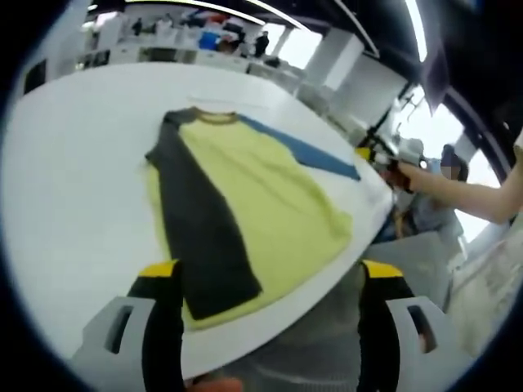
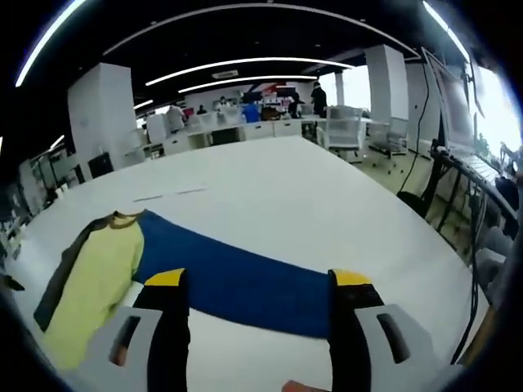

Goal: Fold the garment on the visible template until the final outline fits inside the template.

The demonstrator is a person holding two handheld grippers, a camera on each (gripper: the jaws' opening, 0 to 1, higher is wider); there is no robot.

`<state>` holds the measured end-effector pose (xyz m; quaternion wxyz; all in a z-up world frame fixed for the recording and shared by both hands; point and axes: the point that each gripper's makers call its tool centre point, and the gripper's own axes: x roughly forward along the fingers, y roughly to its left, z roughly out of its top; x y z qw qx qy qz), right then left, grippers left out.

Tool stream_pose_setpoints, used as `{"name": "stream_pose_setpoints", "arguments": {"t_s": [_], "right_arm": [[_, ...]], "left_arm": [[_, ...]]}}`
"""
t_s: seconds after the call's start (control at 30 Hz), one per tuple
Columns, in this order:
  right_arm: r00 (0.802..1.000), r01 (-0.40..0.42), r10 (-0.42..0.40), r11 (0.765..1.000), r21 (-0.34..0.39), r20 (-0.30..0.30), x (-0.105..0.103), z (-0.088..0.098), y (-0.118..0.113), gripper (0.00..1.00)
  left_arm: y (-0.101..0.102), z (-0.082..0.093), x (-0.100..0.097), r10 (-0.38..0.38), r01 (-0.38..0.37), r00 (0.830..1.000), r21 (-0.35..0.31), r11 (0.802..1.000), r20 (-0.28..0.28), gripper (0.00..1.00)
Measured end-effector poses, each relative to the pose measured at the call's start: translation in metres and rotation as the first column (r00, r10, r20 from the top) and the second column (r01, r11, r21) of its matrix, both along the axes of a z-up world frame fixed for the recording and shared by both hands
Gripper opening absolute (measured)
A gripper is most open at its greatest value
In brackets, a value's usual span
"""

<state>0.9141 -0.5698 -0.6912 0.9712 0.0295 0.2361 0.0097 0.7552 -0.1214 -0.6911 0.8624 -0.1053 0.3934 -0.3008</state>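
A yellow shirt lies flat on the white table. Its dark grey sleeve is folded over the body, and its blue sleeve stretches out to the side. My left gripper is open above the shirt's hem, holding nothing. In the right gripper view, the blue sleeve runs from the yellow body toward my right gripper, which is open over the sleeve's cuff end. The right gripper also shows by the table's edge, held by a hand.
Faint marks lie on the table beyond the collar. A person sits past the table's right edge. Desks, chairs and people stand in the office behind. The table edge runs close under the left gripper.
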Motion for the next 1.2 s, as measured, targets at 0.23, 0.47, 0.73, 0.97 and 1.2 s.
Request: {"name": "stream_pose_setpoints", "arguments": {"t_s": [0.23, 0.47, 0.73, 0.97, 1.2], "right_arm": [[0.999, -0.052, 0.052, 0.999, 0.001, -0.004, -0.010, 0.010, 0.027, 0.69], [0.997, -0.078, 0.078, 0.997, -0.007, -0.002, -0.016, 0.017, 0.039, 0.68], [0.993, -0.116, 0.116, 0.993, 0.027, 0.005, -0.023, 0.023, 0.063, 0.67], [0.985, -0.171, 0.171, 0.984, 0.043, 0.001, -0.039, 0.023, 0.088, 0.67], [0.982, -0.187, 0.188, 0.981, 0.041, -0.003, -0.043, 0.024, 0.088, 0.67]], "left_arm": [[-0.002, 0.000, -0.004, 0.002, -0.002, 1.000, -0.009, 1.000, 0.005, 0.85], [0.005, 0.002, -0.005, 0.015, -0.015, 1.000, -0.010, 1.000, 0.012, 0.85], [0.013, 0.004, -0.004, 0.036, -0.036, 0.999, -0.014, 0.999, 0.019, 0.85], [0.012, 0.004, -0.005, 0.047, -0.046, 0.999, -0.027, 0.999, 0.022, 0.84], [0.014, 0.001, -0.010, 0.043, -0.042, 0.999, -0.025, 0.999, 0.017, 0.84]]}}
